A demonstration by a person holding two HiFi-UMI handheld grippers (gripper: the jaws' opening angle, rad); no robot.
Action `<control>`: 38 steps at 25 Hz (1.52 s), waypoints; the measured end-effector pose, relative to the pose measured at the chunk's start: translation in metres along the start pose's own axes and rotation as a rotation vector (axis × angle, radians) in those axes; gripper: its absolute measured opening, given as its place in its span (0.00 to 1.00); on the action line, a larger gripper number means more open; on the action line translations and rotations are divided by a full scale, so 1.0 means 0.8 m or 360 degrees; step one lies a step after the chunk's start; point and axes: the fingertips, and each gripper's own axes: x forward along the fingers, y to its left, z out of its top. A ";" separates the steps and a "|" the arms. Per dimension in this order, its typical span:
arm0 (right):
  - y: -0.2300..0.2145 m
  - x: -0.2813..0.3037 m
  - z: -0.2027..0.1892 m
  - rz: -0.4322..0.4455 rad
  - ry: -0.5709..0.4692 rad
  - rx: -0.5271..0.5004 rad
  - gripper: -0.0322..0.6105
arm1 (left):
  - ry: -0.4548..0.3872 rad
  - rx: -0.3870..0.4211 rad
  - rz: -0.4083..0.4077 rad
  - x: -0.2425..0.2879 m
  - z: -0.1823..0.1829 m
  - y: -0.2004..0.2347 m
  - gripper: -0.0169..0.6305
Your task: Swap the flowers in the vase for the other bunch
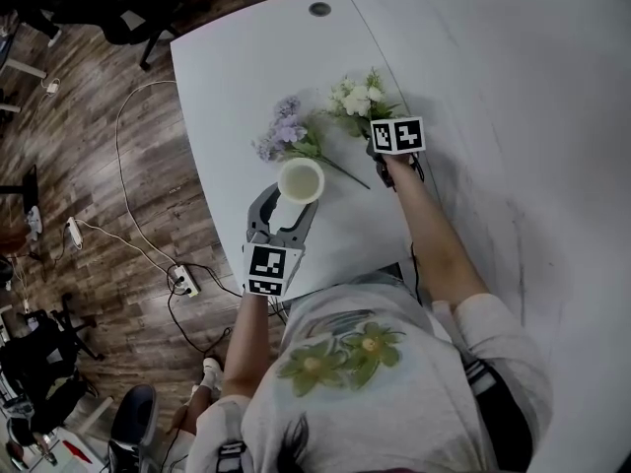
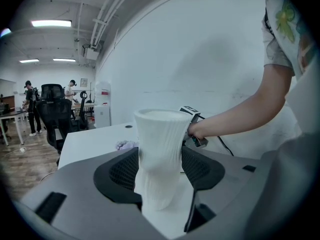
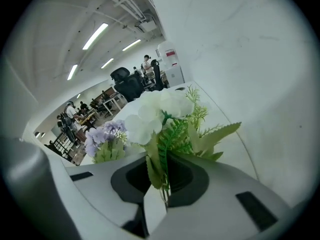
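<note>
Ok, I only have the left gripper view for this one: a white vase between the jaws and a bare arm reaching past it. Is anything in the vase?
Observer: No. The head view looks down into the vase, and it is empty.
Operator: What is that arm doing?
Observer: It holds the right gripper, which is shut on the stems of the white bunch.
Operator: And the purple bit behind the vase?
Observer: That is the purple bunch. It lies on the table just beyond the vase, and no gripper is on it.
</note>
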 end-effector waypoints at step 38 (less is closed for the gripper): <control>0.237 -0.242 0.098 0.0737 -0.0589 -0.0309 0.16 | -0.0033 -0.0258 0.0078 -0.100 0.028 -0.032 0.05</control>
